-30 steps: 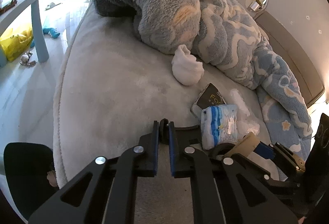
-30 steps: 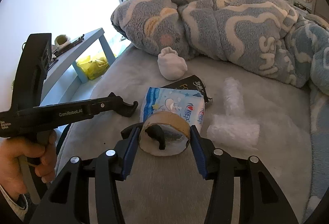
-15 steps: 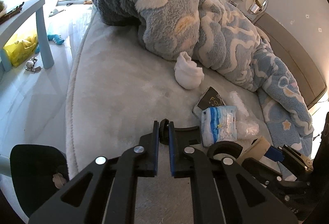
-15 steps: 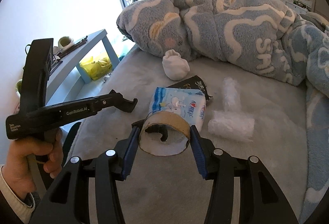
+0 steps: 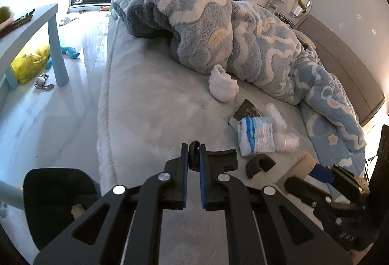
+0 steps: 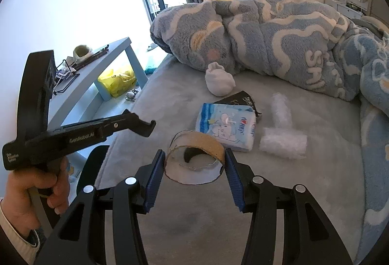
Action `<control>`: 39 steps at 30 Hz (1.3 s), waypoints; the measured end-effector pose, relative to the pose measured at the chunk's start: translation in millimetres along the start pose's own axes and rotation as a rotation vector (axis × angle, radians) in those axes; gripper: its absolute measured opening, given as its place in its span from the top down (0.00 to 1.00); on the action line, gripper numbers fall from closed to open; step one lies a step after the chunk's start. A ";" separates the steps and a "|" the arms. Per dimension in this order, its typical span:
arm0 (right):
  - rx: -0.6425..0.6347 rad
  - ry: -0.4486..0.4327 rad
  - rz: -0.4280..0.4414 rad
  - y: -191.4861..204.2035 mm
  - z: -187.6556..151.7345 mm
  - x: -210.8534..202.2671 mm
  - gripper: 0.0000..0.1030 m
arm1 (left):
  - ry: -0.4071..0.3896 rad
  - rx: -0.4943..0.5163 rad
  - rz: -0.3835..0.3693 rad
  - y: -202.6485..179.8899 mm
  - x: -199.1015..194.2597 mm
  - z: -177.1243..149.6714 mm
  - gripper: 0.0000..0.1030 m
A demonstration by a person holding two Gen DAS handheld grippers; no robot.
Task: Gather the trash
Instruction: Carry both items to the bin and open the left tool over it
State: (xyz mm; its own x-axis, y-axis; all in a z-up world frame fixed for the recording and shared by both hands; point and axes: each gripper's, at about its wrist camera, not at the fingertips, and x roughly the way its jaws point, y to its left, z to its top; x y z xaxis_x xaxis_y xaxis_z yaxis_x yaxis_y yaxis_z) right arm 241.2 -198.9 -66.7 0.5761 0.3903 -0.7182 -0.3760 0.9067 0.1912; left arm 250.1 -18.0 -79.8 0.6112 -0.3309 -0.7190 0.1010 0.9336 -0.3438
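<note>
My right gripper [image 6: 194, 165] is shut on a cardboard tape roll core [image 6: 194, 160] and holds it above the grey bed; the core also shows in the left wrist view [image 5: 300, 164]. My left gripper [image 5: 193, 155] is shut and empty, held over the bed's near edge; it shows at left in the right wrist view [image 6: 143, 124]. On the bed lie a blue-and-white tissue pack [image 6: 227, 127] [image 5: 256, 136], a dark wrapper [image 6: 243, 99] [image 5: 245, 109] under it, crumpled clear plastic wrap [image 6: 282, 136] [image 5: 282, 129] and a white balled sock [image 6: 218, 81] [image 5: 222, 85].
A heaped blue-and-white fleece blanket [image 6: 279, 39] [image 5: 218, 31] covers the far side of the bed. A light blue side table [image 5: 36, 29] [image 6: 97, 75] stands on the floor at left with a yellow bag [image 5: 29, 63] beneath. A dark round bin [image 5: 58, 201] sits below the bed's near edge.
Both grippers have pulled back and up from the bed. The right gripper has lifted the cardboard core off the bed surface. The left gripper stays shut.
</note>
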 end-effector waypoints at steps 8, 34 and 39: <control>-0.011 -0.017 0.032 29.0 2.1 0.5 0.51 | 0.003 0.038 0.036 13.6 -21.8 -11.9 0.91; -0.112 0.017 0.142 149.5 26.5 45.7 0.51 | 0.117 0.078 0.213 125.5 -60.2 -51.5 0.91; -0.122 0.042 0.159 170.5 29.2 61.0 0.51 | 0.180 0.068 0.231 150.2 -59.4 -60.9 0.91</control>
State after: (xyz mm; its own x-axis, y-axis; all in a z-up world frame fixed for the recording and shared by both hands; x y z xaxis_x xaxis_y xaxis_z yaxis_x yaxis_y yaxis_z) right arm 233.4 -15.8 -58.4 0.4725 0.5177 -0.7133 -0.5464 0.8071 0.2239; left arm 181.1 133.5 -125.5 0.4757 -0.1219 -0.8711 0.0315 0.9921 -0.1216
